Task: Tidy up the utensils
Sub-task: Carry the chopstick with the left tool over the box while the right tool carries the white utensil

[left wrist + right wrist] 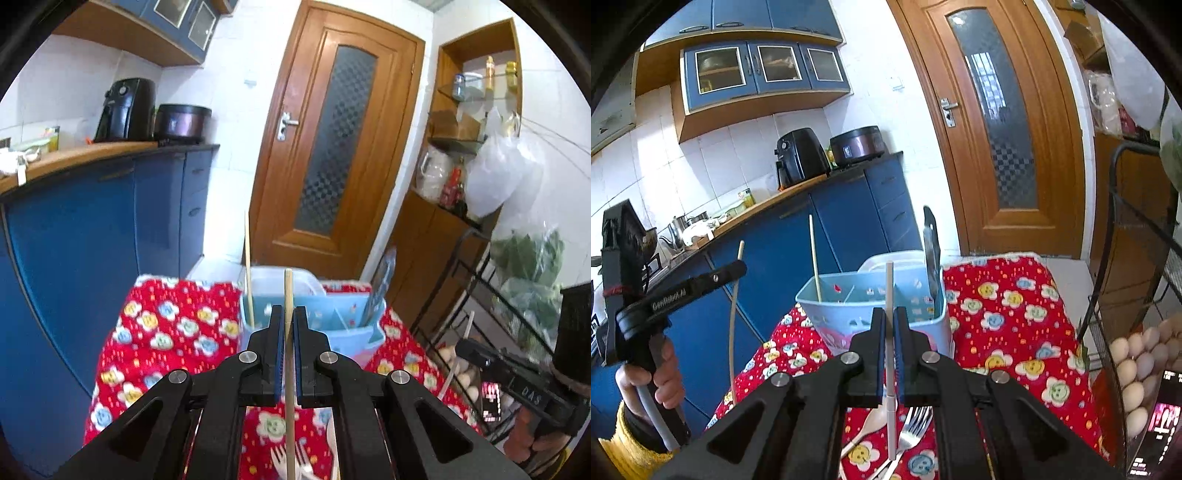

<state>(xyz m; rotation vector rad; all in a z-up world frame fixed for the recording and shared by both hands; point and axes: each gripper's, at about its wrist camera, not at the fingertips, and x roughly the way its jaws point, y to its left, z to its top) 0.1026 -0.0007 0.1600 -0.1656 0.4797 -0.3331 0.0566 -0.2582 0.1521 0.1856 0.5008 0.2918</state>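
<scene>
Left gripper (289, 314) pinching a thin wooden chopstick (288, 291) and right gripper (890, 317) pinching a white plastic stick (890, 288) could let them pivot and miss the pale blue plastic caddy (849, 314).

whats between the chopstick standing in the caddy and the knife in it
In the right wrist view, only empty compartments and their dividers of the caddy lie between the chopstick and the knife.

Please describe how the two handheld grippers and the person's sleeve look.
Both grippers, left and right, are matte black plastic with blue pads inside the fingers and round silver bolts. In the right wrist view, the left gripper's side carries white "GenRobot.AI" lettering. The sleeve cuff is yellow knit.
</scene>
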